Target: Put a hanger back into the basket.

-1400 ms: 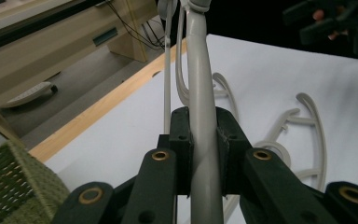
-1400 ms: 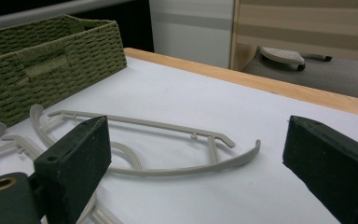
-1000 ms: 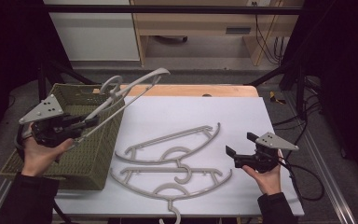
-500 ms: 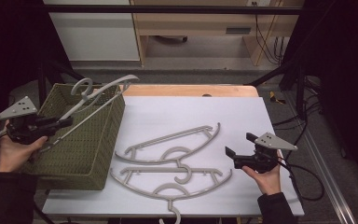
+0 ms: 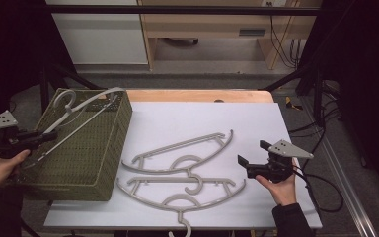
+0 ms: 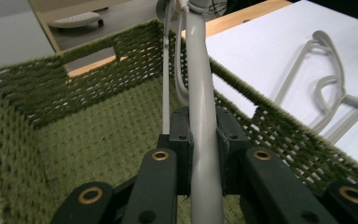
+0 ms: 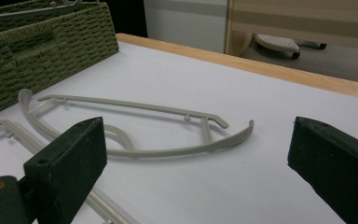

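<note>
My left gripper (image 5: 47, 137) is shut on a grey plastic hanger (image 5: 86, 104) and holds it slanted over the green woven basket (image 5: 79, 163) at the table's left. In the left gripper view the jaws (image 6: 200, 135) clamp the hanger's bar (image 6: 200, 84), which runs up past the basket's far rim (image 6: 135, 42). Two more grey hangers lie flat on the white tabletop, one farther (image 5: 187, 143) and one nearer (image 5: 212, 181). My right gripper (image 5: 253, 154) hovers open just right of them. In its own view the wide jaws (image 7: 198, 140) frame the farther hanger (image 7: 140, 107).
The white sheet (image 5: 202, 118) covers a wooden table whose bare edge (image 5: 197, 95) shows at the back. Dark frame posts stand at both sides. A cable (image 5: 321, 187) trails from the right gripper. The basket's wall (image 7: 37, 51) stands left of the lying hangers.
My left gripper has moved left and down, carrying the hanger from above the basket's right rim to over its inside. The right gripper has stayed put.
</note>
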{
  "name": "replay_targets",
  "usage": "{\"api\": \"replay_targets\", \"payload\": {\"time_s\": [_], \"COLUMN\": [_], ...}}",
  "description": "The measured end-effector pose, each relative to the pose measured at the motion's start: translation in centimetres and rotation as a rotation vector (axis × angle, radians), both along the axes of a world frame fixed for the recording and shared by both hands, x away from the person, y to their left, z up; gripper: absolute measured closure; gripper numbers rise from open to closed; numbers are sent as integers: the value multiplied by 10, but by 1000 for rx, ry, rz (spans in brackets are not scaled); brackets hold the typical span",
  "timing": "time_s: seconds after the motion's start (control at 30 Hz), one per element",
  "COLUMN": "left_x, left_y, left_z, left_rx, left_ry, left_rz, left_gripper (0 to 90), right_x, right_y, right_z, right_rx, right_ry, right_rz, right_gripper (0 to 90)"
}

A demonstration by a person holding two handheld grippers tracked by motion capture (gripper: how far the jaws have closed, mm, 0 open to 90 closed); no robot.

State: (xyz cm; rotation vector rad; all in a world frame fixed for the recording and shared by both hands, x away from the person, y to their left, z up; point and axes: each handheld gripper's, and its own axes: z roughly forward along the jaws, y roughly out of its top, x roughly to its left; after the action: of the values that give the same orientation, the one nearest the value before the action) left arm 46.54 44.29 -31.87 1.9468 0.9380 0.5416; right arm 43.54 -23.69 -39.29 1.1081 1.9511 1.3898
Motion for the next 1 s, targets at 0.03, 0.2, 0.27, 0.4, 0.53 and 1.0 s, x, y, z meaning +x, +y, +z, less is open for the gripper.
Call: {"api": "replay_targets", "payload": {"time_s": [0.03, 0.2, 0.27, 0.4, 0.53, 1.0], "left_x": [0, 2, 4, 10, 16, 28], "left_y": [2, 5, 5, 7, 6, -3], "left_z": [-2, -4, -5, -14, -29, -56], "left_rx": [-7, -16, -7, -6, 2, 57], "left_ry": [3, 2, 11, 32, 67, 153], "left_rz": [4, 17, 22, 39, 55, 133], "left_gripper": [791, 791, 791, 791, 790, 782], "right_x": [0, 0, 0, 0, 0, 1], "right_y": [0, 0, 0, 0, 0, 3], "right_z": [0, 0, 0, 0, 0, -2], "right_rx": [-1, 0, -5, -2, -5, -13], "right_ry": [-4, 2, 2, 3, 5, 14], "right_rz": [2, 2, 6, 5, 5, 14], "right_gripper": [47, 47, 46, 46, 46, 46]}}
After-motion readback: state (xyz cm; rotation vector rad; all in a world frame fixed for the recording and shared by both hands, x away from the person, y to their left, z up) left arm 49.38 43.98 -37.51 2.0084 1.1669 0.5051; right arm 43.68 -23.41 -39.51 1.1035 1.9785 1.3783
